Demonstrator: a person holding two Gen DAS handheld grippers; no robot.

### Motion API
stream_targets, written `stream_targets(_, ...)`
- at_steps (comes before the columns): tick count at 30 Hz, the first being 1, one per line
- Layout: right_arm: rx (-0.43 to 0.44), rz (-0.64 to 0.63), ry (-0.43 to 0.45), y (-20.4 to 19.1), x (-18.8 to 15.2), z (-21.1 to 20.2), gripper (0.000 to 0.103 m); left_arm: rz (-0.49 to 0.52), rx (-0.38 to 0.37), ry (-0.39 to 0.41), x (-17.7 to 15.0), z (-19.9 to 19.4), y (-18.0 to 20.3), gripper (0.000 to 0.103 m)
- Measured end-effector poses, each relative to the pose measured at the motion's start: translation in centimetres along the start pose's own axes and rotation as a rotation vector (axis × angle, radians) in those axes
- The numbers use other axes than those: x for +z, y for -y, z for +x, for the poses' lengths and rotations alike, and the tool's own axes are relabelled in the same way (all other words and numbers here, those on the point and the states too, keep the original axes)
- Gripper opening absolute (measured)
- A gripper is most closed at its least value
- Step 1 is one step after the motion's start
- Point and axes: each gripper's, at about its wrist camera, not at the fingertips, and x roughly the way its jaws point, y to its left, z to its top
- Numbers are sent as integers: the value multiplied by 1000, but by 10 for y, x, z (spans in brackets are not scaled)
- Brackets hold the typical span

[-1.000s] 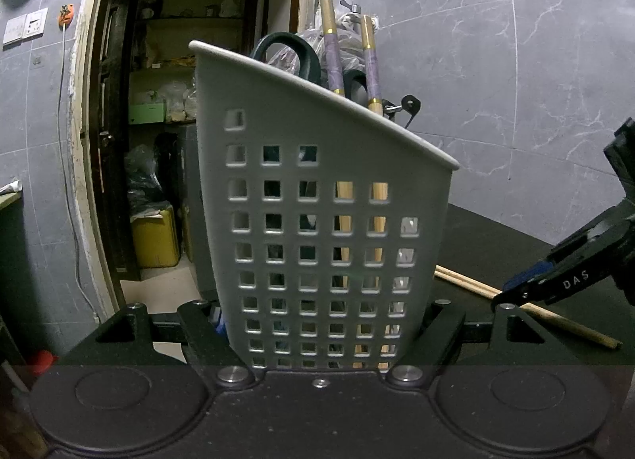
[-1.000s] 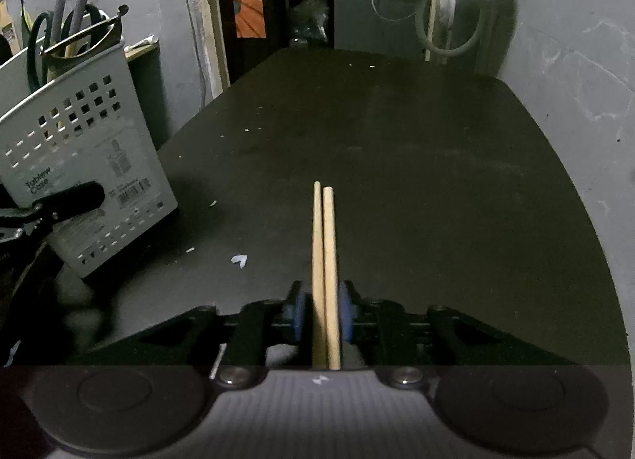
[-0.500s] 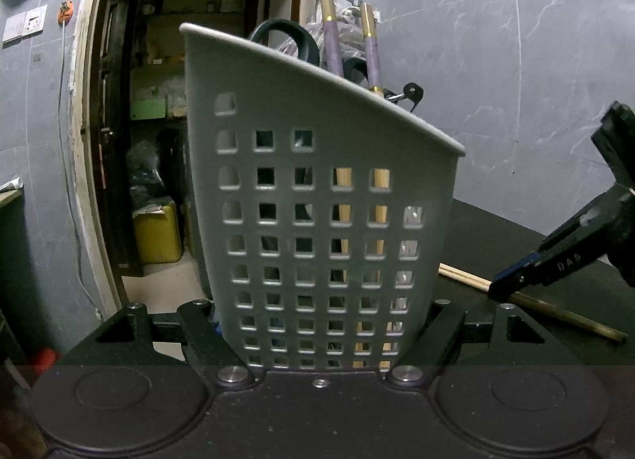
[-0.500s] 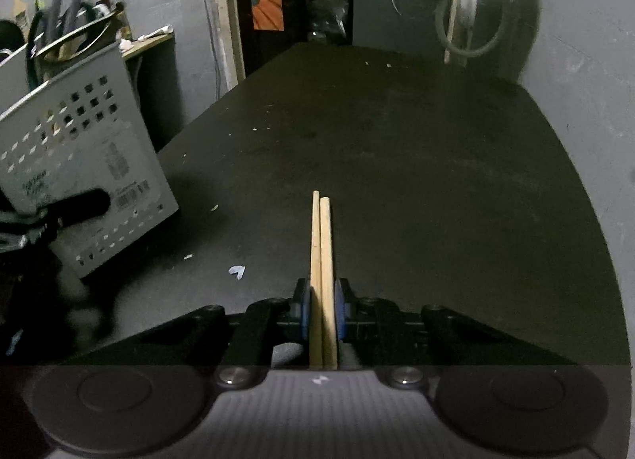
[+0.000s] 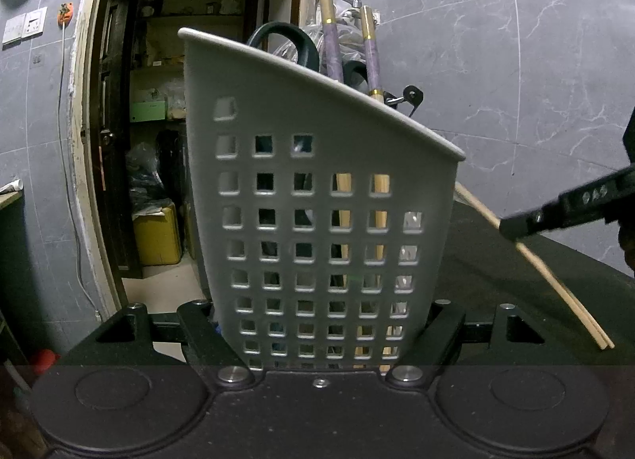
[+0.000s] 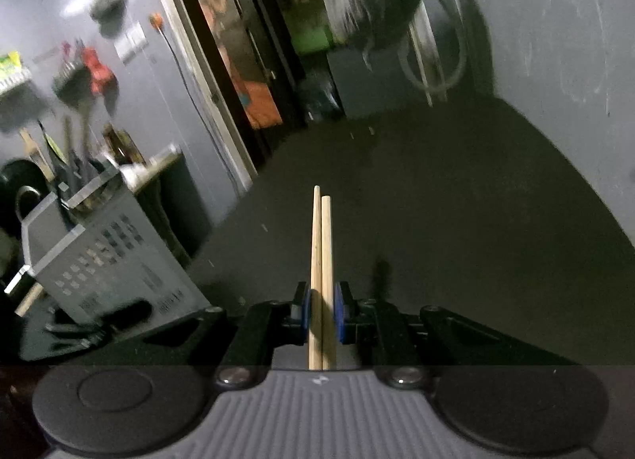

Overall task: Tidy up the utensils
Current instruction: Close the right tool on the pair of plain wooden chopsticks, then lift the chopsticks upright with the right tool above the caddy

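Chopsticks (image 6: pixel 321 276), a pale wooden pair lying side by side, are clamped between the blue-padded fingers (image 6: pixel 303 310) of the right gripper (image 6: pixel 321 312), raised above the dark bench (image 6: pixel 456 221). The left gripper (image 5: pixel 323 324) has its fingers closed on a grey perforated utensil caddy (image 5: pixel 317 197), which holds scissors (image 5: pixel 283 42) and purple-handled utensils (image 5: pixel 373 58).

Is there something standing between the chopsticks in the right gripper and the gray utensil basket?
Nothing visible does. The right gripper holds the wooden chopsticks in open air beside the gray utensil basket, which the left gripper grips.
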Motion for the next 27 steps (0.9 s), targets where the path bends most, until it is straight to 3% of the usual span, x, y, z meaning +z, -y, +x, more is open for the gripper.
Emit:
stream_targets(15,111,-53,305,-20,8,-33,14,4,2,3,0,-1,2,78)
stream_targets(27,125,-95,438,-38,25,-56,14,5,3,2,0,-1,3,78)
